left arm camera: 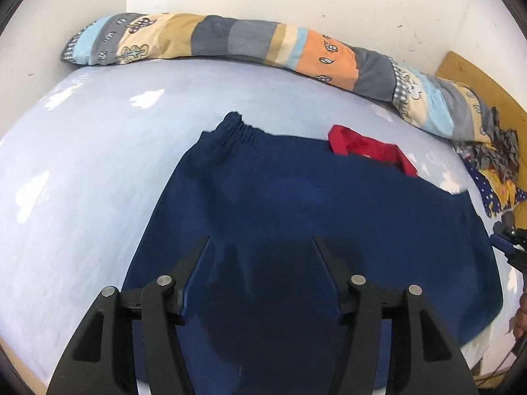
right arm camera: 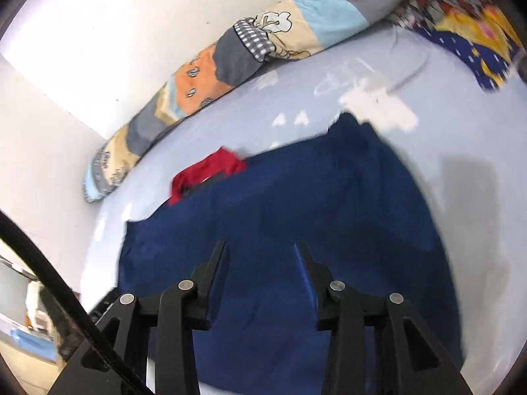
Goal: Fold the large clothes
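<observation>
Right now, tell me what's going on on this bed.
A person with a gripper in each hand is folding a navy garment with a red collar, spread on a light blue bed sheet. The left gripper and the right gripper are both open above the near part of the cloth, holding nothing. A patchwork quilt roll lies along the wall.

Patchwork quilt [left arm camera: 250,41], pale-blue bedsheet [left arm camera: 98,151]

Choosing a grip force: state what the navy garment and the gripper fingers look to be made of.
Navy garment: soft matte knit, probably cotton or fleece; it drapes flat and its cuff is gathered.
Left gripper fingers: rigid matte black plastic, apparently, with metal pins.
</observation>
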Demonstrator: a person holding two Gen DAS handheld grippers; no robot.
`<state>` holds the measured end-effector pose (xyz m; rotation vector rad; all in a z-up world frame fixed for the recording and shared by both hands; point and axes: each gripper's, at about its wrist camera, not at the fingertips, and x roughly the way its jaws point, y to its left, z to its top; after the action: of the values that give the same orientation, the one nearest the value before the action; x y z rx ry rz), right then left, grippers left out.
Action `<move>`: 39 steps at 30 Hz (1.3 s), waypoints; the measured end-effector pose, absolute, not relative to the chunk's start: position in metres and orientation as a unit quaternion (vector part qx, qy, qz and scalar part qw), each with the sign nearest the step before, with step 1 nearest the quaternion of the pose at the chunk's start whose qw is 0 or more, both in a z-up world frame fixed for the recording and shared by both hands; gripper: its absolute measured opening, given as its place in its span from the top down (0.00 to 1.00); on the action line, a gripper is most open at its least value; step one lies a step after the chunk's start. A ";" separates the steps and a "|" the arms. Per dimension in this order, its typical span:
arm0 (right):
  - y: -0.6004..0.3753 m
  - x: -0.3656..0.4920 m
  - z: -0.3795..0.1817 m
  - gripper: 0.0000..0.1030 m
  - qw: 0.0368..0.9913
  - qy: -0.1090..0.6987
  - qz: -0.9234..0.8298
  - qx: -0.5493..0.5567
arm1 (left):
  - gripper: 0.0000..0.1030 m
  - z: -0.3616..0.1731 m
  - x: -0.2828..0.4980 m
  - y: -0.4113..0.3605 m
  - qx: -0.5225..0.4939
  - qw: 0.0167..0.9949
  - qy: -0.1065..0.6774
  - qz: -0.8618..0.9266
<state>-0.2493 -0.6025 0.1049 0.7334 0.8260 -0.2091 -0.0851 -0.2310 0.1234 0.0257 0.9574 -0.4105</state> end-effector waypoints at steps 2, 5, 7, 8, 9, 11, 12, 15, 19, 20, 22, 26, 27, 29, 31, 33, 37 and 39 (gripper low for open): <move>-0.619 -0.233 0.091 0.58 0.843 0.399 -0.105 0.346 | 0.43 0.112 -0.065 -0.235 0.022 0.864 0.471 -0.177; -0.650 -0.226 0.060 0.58 0.813 0.419 -0.136 0.381 | 0.43 0.088 -0.050 -0.231 0.043 0.859 0.492 -0.139; -0.671 -0.231 0.040 0.62 0.788 0.429 -0.169 0.408 | 0.43 0.073 -0.041 -0.231 0.057 0.849 0.509 -0.131; -0.679 -0.233 0.035 0.67 0.778 0.429 -0.175 0.424 | 0.43 0.069 -0.038 -0.235 0.068 0.848 0.510 -0.126; -0.684 -0.236 0.032 0.67 0.773 0.427 -0.175 0.436 | 0.43 0.068 -0.038 -0.237 0.078 0.851 0.506 -0.120; -0.686 -0.234 0.037 0.66 0.771 0.430 -0.182 0.433 | 0.43 0.071 -0.041 -0.243 0.090 0.855 0.499 -0.111; -0.681 -0.232 0.045 0.66 0.776 0.437 -0.190 0.413 | 0.43 0.074 -0.042 -0.243 0.087 0.855 0.497 -0.116; -0.658 -0.222 0.063 0.64 0.799 0.434 -0.161 0.384 | 0.43 0.087 -0.058 -0.254 0.081 0.860 0.481 -0.153; -0.599 -0.219 0.077 0.62 0.824 0.455 -0.094 0.325 | 0.43 0.100 -0.099 -0.276 0.126 0.871 0.438 -0.183; -0.587 -0.219 0.076 0.62 0.826 0.462 -0.086 0.311 | 0.43 0.102 -0.112 -0.279 0.131 0.872 0.430 -0.193; -0.550 -0.217 0.072 0.62 0.832 0.482 -0.058 0.270 | 0.43 0.102 -0.123 -0.279 0.134 0.875 0.421 -0.199; -0.498 -0.229 0.061 0.62 0.835 0.505 -0.024 0.218 | 0.43 0.098 -0.153 -0.273 0.139 0.875 0.418 -0.201; -0.486 -0.233 0.057 0.62 0.836 0.508 -0.019 0.209 | 0.43 0.097 -0.154 -0.273 0.141 0.875 0.418 -0.201; -0.473 -0.238 0.051 0.62 0.835 0.517 -0.023 0.190 | 0.43 0.089 -0.158 -0.271 0.152 0.872 0.423 -0.195; -0.463 -0.240 0.036 0.61 0.831 0.528 -0.039 0.171 | 0.42 0.075 -0.159 -0.271 0.160 0.863 0.441 -0.186; -0.459 -0.239 0.028 0.61 0.834 0.527 -0.047 0.159 | 0.42 0.065 -0.158 -0.273 0.158 0.860 0.451 -0.177; -0.457 -0.242 0.030 0.61 0.833 0.530 -0.047 0.153 | 0.41 0.067 -0.162 -0.280 0.166 0.865 0.441 -0.172; -0.457 -0.241 0.033 0.61 0.832 0.530 -0.045 0.154 | 0.41 0.071 -0.165 -0.284 0.166 0.866 0.436 -0.182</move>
<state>-0.2410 -0.4572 0.0327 0.3258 1.1245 -0.0949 -0.1651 -0.2842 0.0705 0.3476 0.9127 -0.3811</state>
